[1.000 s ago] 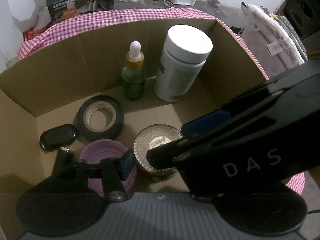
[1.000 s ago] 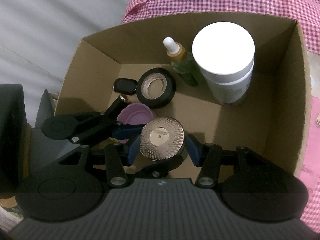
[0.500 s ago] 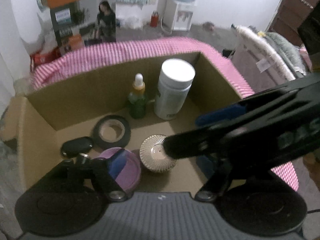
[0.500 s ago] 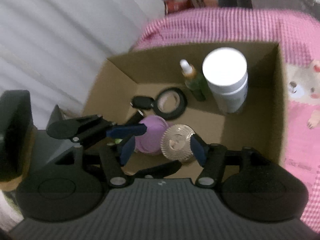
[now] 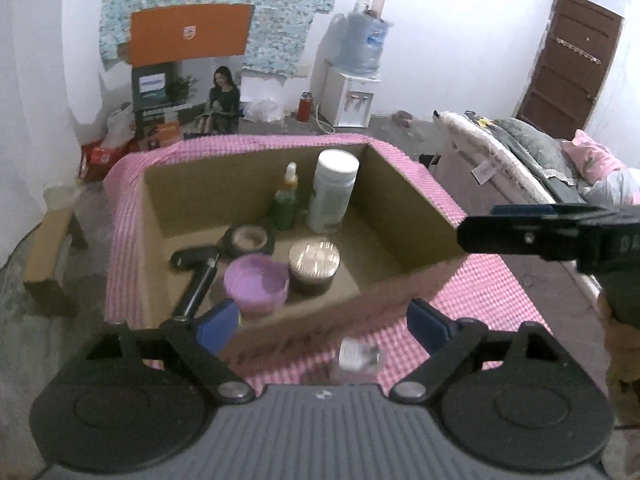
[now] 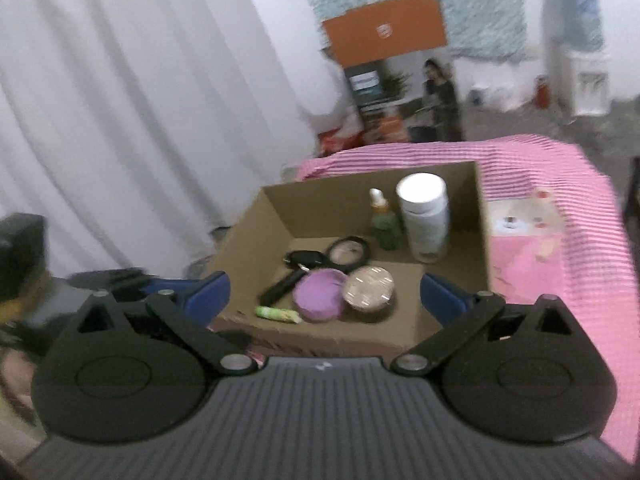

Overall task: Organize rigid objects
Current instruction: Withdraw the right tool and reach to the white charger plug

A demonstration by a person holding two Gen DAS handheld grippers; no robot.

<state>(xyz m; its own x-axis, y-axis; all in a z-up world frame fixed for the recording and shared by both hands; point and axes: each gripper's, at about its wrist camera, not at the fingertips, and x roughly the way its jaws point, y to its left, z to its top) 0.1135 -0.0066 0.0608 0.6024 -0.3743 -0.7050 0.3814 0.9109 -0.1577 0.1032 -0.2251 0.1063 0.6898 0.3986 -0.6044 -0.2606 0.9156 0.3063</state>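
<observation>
An open cardboard box (image 5: 404, 220) (image 6: 256, 232) holds a white bottle (image 5: 334, 196), a green dropper bottle (image 5: 286, 200), a black tape roll (image 5: 248, 238), a black key (image 5: 196, 276), a purple jar (image 5: 256, 280) (image 6: 320, 294) and a gold-lidded jar (image 5: 314, 262) (image 6: 370, 284). A small green tube (image 6: 278, 314) lies by the box's near wall. My left gripper (image 5: 322, 326) hangs above and in front of the box, its jaws opening with nothing between them. My right gripper (image 6: 324, 294) is likewise raised, jaws opening and holding nothing; its finger (image 5: 520, 234) shows at the right.
The box sits on a pink checked cloth (image 5: 480, 292). A small clear item (image 5: 358, 354) lies on the cloth in front of the box. A bed (image 5: 540, 160) stands to the right, a white curtain (image 6: 140, 120) to the left, and a water dispenser (image 5: 352, 96) behind.
Both grippers have pulled back and up out of the box and spread their jaws. The purple jar and the gold-lidded jar stay on the box floor.
</observation>
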